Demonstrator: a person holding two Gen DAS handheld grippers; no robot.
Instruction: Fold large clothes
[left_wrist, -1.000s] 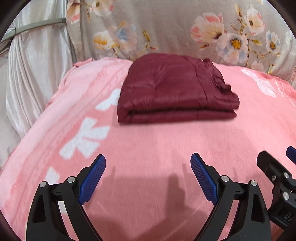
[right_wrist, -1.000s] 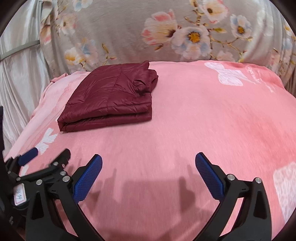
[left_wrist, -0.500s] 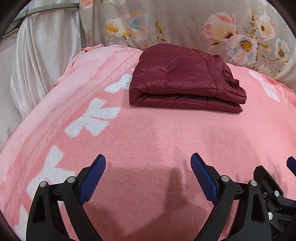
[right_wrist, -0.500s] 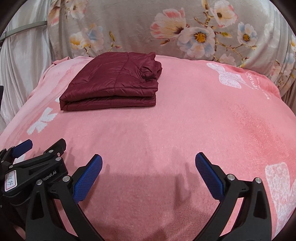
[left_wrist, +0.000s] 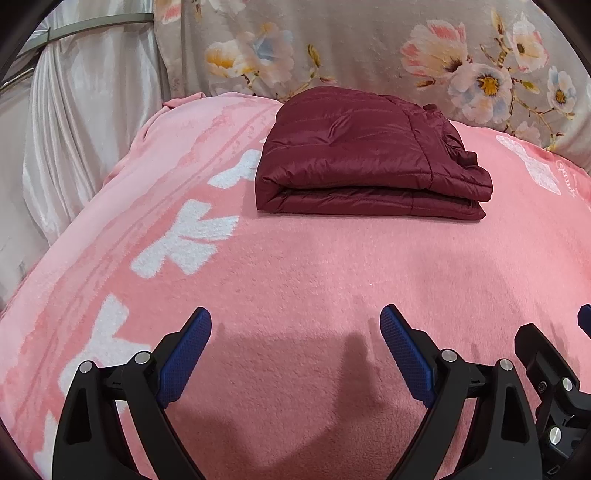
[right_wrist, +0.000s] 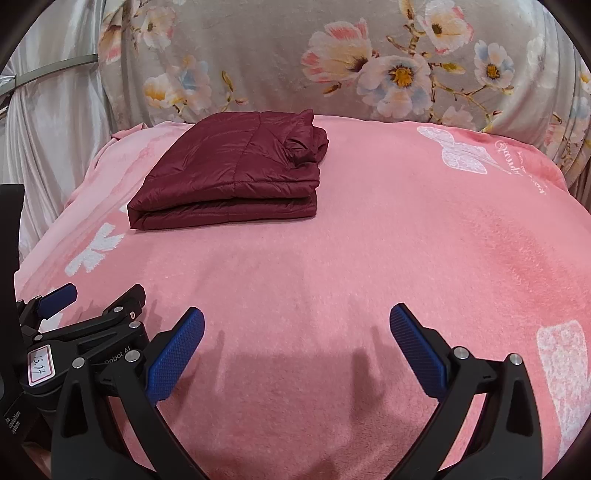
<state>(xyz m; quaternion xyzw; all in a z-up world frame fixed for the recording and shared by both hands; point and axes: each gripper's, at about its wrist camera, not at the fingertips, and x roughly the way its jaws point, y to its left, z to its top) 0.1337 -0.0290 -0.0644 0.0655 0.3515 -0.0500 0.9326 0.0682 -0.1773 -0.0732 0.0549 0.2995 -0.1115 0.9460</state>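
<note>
Two handheld grippers, side by side and close together, both pointing forward and slightly downward. Left gripper (left_wrist: 295, 354): jaws spread wide, blue ribbed pads (left_wrist: 184, 356) facing each other across an open gap, nothing between them, black finger arms angling outward from the base. Right gripper (right_wrist: 297, 356): same wide spread, blue pads (right_wrist: 417, 354) apart and holding nothing. Seen from the right wrist camera, left gripper (right_wrist: 92, 314) sitting just to the left, its black frame and one blue tip showing. Seen from the left wrist camera, right gripper (left_wrist: 550, 365) just to the right, partly cut off by the edge
</note>
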